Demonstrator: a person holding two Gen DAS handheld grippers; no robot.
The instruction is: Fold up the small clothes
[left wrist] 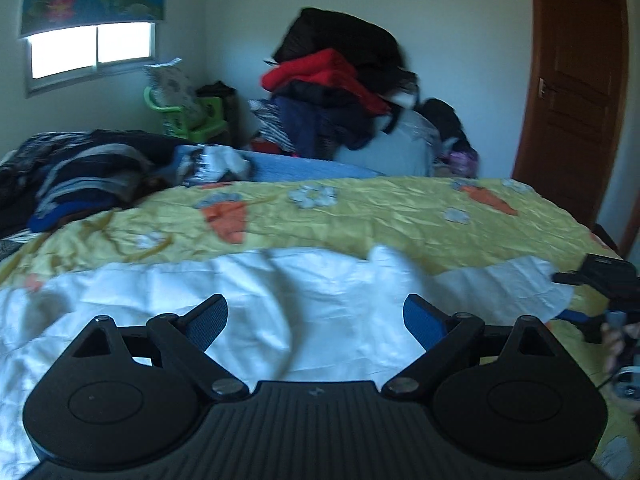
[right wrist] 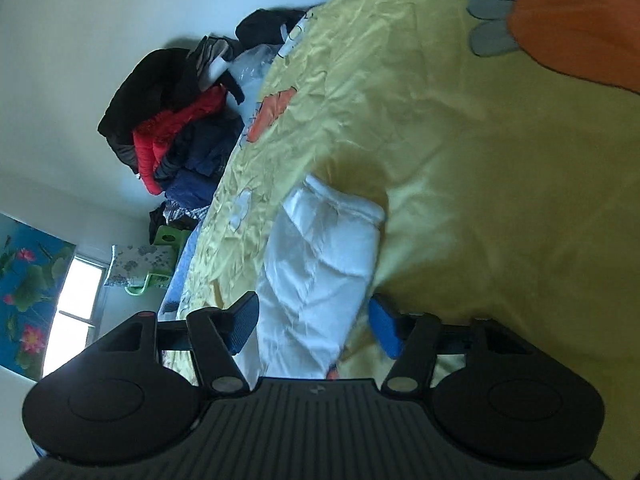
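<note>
Because we have the wrinkled white cotton garment [left wrist: 240, 300] spread across the yellow bedsheet printed with orange carrots and pale flowers [left wrist: 400, 208], it lies low and open, which suits folding better than a heap would. Our left gripper [left wrist: 316, 320] hovers over its near part with the jaws well apart and nothing between the blue pads [left wrist: 424, 324]; a raised ridge of cloth runs up between them, so we judge this hand is lined up to pinch that fold, though we cannot tell whether the pads touch the fabric.

Our right gripper [right wrist: 316, 320] is rolled onto its side, so the bed appears tilted in its view. Its jaws are also spread, straddling the narrow end of the white garment [right wrist: 320, 264], whose hemmed edge [right wrist: 344, 200] points away from us. We read this as an approach to the side edge, ready to lift it over. Neither hand grips anything, so folding looks barely begun.

Beyond the bed, a pile of black, red and navy clothes [left wrist: 340, 80] leans against the wall, striped dark clothing [left wrist: 80, 172] sits on the left of the mattress, and a brown wooden door [left wrist: 576, 92] stands at the right. All are well apart from our work, so they should not interfere.
</note>
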